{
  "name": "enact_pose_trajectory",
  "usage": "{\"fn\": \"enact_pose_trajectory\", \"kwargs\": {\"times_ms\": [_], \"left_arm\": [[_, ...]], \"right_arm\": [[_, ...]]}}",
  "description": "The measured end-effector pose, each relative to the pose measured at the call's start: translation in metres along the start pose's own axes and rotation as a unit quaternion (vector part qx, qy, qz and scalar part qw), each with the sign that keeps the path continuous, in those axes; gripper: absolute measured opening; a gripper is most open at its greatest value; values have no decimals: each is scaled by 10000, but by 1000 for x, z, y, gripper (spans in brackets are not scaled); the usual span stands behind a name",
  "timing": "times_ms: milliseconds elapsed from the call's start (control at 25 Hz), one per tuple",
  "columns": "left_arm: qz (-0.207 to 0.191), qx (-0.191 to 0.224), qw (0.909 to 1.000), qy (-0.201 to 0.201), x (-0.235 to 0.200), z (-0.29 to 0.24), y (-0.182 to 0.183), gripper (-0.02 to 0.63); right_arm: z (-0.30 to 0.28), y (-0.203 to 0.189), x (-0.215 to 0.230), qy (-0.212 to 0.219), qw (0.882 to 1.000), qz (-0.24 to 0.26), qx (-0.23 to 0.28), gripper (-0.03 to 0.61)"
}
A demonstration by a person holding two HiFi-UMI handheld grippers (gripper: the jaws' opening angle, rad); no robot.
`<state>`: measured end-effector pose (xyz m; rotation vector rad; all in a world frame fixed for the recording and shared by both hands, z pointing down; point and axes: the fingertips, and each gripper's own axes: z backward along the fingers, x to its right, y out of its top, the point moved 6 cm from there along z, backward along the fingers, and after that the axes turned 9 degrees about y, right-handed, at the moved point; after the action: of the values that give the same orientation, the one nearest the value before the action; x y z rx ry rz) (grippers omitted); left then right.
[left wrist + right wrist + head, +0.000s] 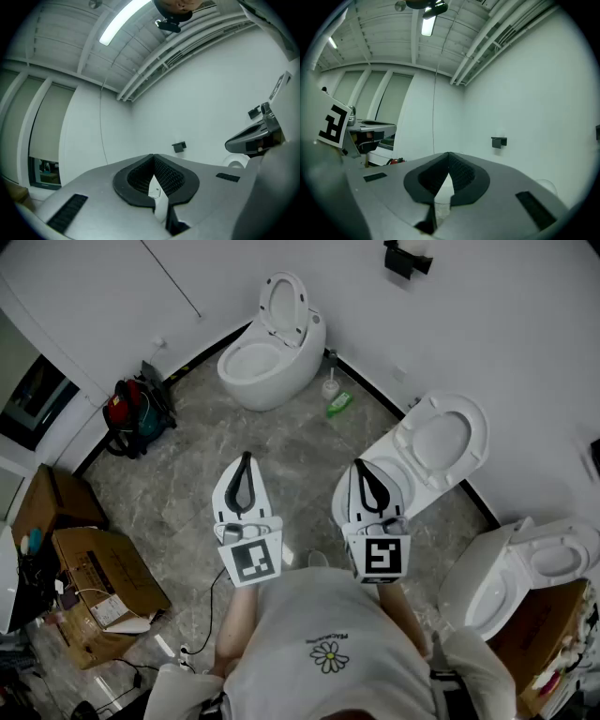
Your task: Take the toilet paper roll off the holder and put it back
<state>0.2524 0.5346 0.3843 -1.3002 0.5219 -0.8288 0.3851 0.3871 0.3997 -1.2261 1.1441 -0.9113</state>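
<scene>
Toilet paper roll is not showing anywhere; only the black holder (pixel 406 259) is sitting on the wall, well ahead. Left gripper (pixel 246 458) and right gripper (pixel 357 466) are both hovering with fingers closed, empty. Next, I'd be opening one while approaching level. Roll's axis: cannot tell.

Toilets (pixel 272 343), boxes (pixel 98 582) on marble floor (pixel 281 442)
</scene>
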Motion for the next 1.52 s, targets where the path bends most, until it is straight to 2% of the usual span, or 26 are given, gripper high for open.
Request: {"fn": "enact_pose_trajectory", "kwargs": {"times_ms": [280, 560, 880, 1080, 1240, 1360, 1520], "left_arm": [[91, 73, 9999, -5, 12, -8, 4, 17], [149, -8, 9999, 19, 21, -13, 2, 17], [150, -260, 9994, 146, 16, -21, -21, 17], [295, -24, 9994, 160, 12, -65, -28, 17], [392, 81, 9991, 155, 3, -118, -41, 17], [476, 128, 9988, 28, 2, -165, -53, 17], [590, 71, 9981, -160, -17, -240, -58, 17]], "right_arm": [[-3, -1, 11, 14, 9999, 149, 53, 11], [-4, -6, 23, 70, 9999, 77, 105, 9], [-23, -27, 16, 335, 9992, 54, -188, 9], [-62, -31, 38, 183, 9997, 2, -172, 9], [-110, -32, 62, -15, 9999, 128, 47, 9], [-142, -40, 79, -147, 9997, -48, -202, 9], [-211, -39, 90, -190, 9991, -263, -256, 9]]}}
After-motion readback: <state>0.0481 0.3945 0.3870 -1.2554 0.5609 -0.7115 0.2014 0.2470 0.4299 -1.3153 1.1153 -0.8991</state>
